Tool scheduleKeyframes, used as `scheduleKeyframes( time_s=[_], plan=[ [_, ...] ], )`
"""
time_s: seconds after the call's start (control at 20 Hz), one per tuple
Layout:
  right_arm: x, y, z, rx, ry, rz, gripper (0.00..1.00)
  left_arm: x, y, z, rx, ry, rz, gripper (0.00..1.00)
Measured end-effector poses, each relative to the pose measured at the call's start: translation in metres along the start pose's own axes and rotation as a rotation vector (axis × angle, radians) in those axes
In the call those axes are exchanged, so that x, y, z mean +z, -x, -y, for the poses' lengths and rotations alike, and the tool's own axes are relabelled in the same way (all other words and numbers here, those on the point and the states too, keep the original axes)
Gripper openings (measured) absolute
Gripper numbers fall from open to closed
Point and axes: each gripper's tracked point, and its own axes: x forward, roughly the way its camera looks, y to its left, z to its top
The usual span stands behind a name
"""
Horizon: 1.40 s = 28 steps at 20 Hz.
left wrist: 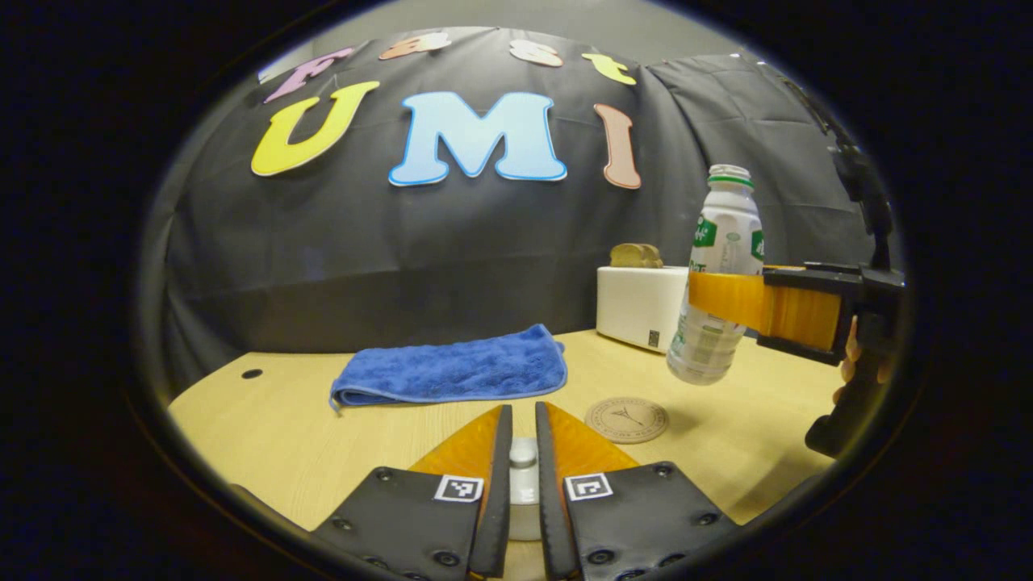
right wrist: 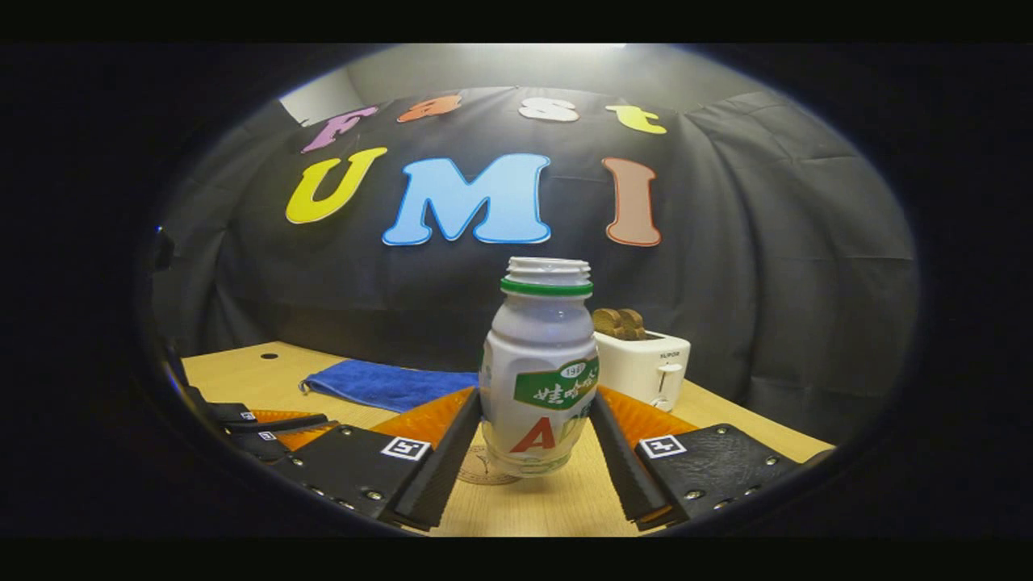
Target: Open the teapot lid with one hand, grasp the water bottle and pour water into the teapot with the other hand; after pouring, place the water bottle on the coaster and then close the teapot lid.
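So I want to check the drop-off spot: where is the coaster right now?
In the left gripper view the coaster lies flat on the table, right of the blue towel and in front of the toaster, below the held water bottle.

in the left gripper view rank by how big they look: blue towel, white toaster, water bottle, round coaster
1. folded blue fleece towel, the widest.
2 and 3. white plastic water bottle, held in the right gripper, and boxy white toaster: alike in area, and the bottle seems nearer the camera, so unranked.
4. round brown coaster, the smallest.
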Motion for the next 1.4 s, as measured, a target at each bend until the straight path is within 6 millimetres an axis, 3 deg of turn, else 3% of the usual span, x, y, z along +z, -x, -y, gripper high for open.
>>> scheduleKeyframes(
  time_s=[0.3,0.6,0.65,0.7,1.2,1.25,1.4],
  plan=[
    [-0.018,-0.007,-0.011,0.038,-0.022,-0.049,0.79,0.006,0.005,-0.004,0.003,0.027,0.02,0.3],
    [-0.032,-0.019,-0.021,0.061,-0.015,-0.08,0.79,0.026,0.018,-0.013,0.01,0.067,0.08,0.3],
    [-0.036,-0.021,-0.023,0.065,-0.01,-0.089,0.79,0.026,0.019,-0.015,0.013,0.074,0.083,0.23],
    [-0.038,-0.022,-0.025,0.07,-0.01,-0.094,0.79,0.027,0.02,-0.017,0.018,0.079,0.083,0.3],
    [-0.046,-0.049,-0.045,0.099,-0.006,-0.129,0.79,0.029,0.025,-0.033,0.048,0.106,0.091,0.3],
    [-0.047,-0.051,-0.046,0.1,-0.011,-0.139,0.79,0.03,0.026,-0.034,0.051,0.109,0.093,0.23],
    [-0.053,-0.055,-0.048,0.106,-0.019,-0.164,0.79,0.031,0.027,-0.037,0.056,0.121,0.098,0.23]
  ],
)
